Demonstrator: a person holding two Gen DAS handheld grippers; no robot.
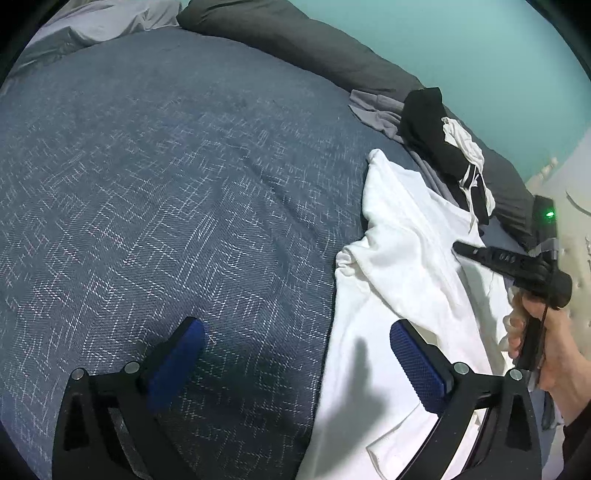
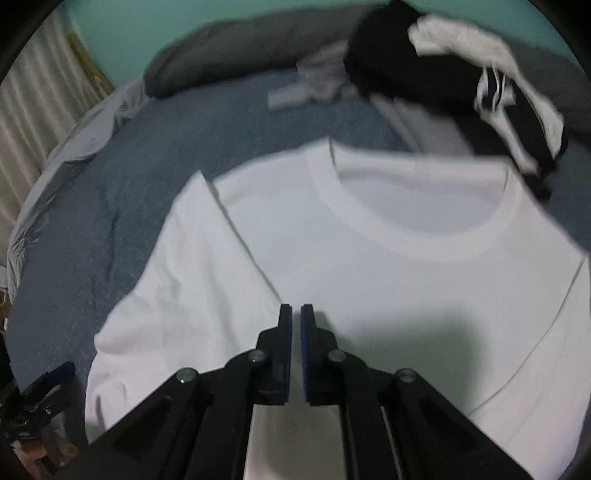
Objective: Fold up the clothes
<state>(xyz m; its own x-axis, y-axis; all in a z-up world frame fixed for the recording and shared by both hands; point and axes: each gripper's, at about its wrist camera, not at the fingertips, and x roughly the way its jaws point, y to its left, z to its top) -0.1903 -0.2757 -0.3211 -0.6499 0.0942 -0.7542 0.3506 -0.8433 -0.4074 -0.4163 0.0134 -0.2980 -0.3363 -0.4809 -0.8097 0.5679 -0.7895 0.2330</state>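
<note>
A white T-shirt [image 2: 369,280] lies spread face up on the blue bedspread [image 1: 166,184], its round collar toward the far side and one sleeve out to the left. My right gripper [image 2: 295,314] hovers just over the shirt's chest, shut, with nothing visible between its pads. In the left wrist view the same shirt [image 1: 399,266] looks rumpled on the right, and a hand holds the right gripper [image 1: 461,249] above it. My left gripper [image 1: 299,354] is wide open over the shirt's left edge; one blue pad is above the bedspread, the other above white cloth.
A heap of black and white garments [image 1: 439,144] [image 2: 436,66] sits beyond the shirt, on a grey piece of clothing [image 1: 376,110]. A dark grey pillow [image 1: 295,40] lines the far edge against a teal wall. Light grey bedding [image 1: 103,22] is bunched at the far left.
</note>
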